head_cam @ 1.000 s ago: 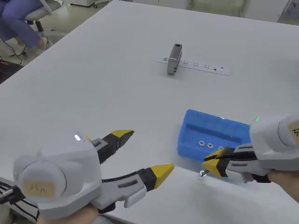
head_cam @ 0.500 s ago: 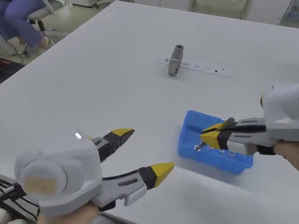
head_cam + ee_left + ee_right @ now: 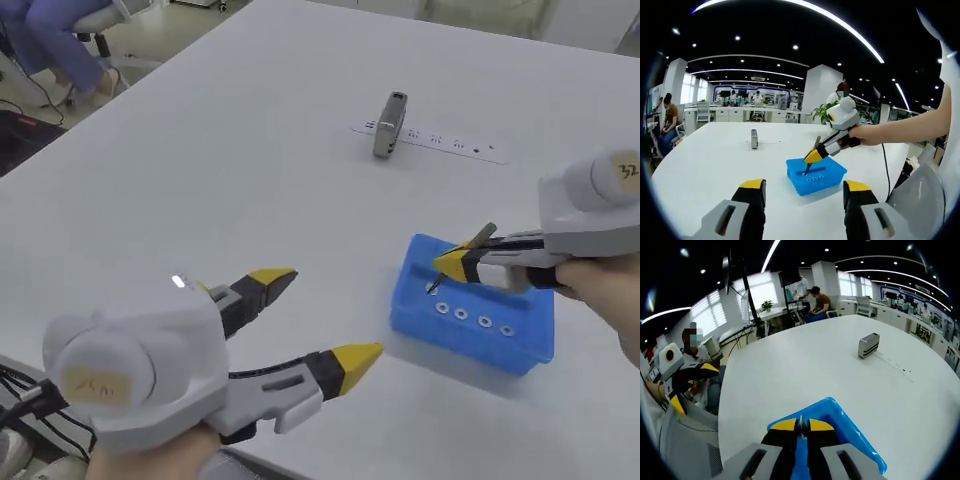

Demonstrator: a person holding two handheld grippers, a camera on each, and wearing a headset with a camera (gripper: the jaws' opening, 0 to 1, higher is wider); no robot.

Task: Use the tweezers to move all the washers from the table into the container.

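Observation:
A blue container sits on the white table at the right, with several washers lying in a row inside it. My right gripper hovers over the container's left half, shut on thin tweezers whose tip points down into it. A small glint shows at that tip; whether it is a washer I cannot tell. My left gripper hangs open and empty at the near left, well apart from the container. The left gripper view shows its jaws spread before the container, with the right gripper above. In the right gripper view, the right gripper grips the tweezers over the container.
A grey block stands at one end of a flat white power strip farther back on the table. The table runs wide to the left. A seated person and chair are past its far left corner.
My right gripper has risen from the table in front of the container and moved back over the container with the tweezers. The left gripper has stayed where it was.

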